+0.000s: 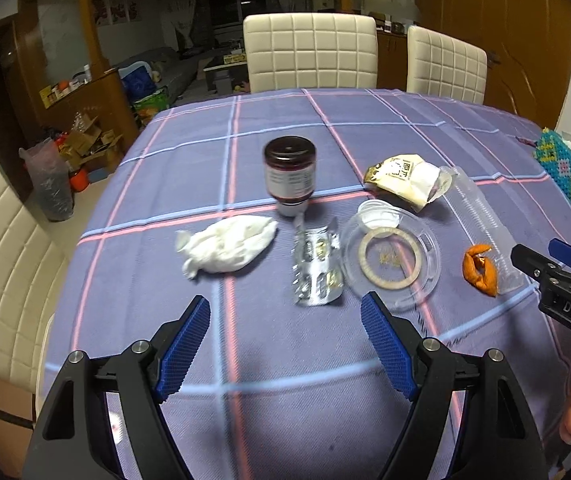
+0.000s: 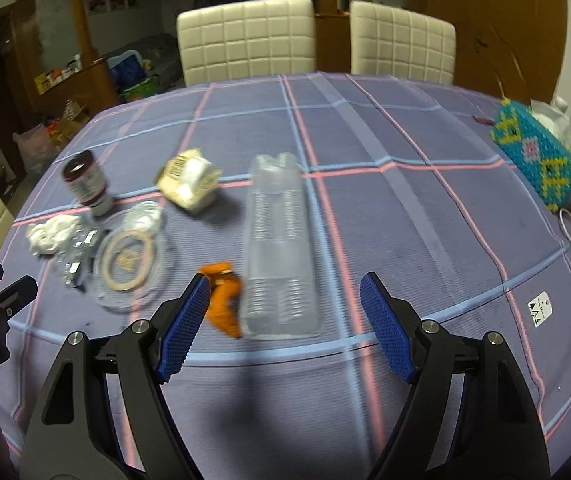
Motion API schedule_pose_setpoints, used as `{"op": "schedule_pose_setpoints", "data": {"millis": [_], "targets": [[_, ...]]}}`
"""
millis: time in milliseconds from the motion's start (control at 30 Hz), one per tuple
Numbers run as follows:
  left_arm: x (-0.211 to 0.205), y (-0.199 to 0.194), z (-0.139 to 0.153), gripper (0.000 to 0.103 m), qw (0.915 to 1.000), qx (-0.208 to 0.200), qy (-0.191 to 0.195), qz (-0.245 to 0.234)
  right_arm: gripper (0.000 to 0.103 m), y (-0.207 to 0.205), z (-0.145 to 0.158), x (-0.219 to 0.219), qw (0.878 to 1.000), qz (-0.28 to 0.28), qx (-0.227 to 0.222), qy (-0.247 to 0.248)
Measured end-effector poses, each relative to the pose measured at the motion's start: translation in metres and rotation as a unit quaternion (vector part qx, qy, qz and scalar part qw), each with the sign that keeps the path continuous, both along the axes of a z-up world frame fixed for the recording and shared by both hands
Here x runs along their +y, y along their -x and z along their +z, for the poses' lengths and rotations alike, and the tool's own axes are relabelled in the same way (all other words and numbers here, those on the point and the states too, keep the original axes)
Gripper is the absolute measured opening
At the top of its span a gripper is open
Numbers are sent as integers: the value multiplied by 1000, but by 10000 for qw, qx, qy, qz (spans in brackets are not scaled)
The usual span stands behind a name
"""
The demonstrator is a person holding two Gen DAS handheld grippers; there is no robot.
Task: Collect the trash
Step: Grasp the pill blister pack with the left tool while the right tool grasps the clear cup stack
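Right wrist view: my right gripper [image 2: 284, 320] is wide open, holding nothing. The clear tray [image 2: 279, 248] lies at 12 o'clock on the desk [image 2: 405, 220]. It looks light and bendy, so I'd pinch its near edge.

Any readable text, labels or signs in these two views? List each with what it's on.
"DAS" – on the black body of the right gripper.
Dark jar label: print too blurred to read.
Snack wrapper: a printed mark, not legible.
White sticker on the tablecloth: small black symbols, too small to read.
Blister pack: nothing readable.
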State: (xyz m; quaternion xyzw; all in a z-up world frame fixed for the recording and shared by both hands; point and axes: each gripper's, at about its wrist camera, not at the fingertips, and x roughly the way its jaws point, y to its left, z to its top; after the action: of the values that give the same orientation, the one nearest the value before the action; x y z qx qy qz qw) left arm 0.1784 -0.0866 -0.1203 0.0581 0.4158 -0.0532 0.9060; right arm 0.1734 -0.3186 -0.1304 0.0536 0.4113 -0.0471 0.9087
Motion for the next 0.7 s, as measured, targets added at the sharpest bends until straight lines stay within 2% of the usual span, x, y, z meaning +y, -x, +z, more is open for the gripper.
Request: {"op": "schedule_pose_setpoints", "data": {"millis": [400, 533, 700], "targets": [[2, -40, -26, 76, 9990, 360, -25, 257, 77, -31, -33, -13, 9989, 89, 444, -108], [4, -46, -33, 76, 9985, 464, -22, 306, 76, -37, -36, -8, 9991, 96, 422, 43], [3, -52, -40, 76, 9982, 541, -20, 259, 58, -38, -35, 1, 9991, 195, 343, 180]]}}
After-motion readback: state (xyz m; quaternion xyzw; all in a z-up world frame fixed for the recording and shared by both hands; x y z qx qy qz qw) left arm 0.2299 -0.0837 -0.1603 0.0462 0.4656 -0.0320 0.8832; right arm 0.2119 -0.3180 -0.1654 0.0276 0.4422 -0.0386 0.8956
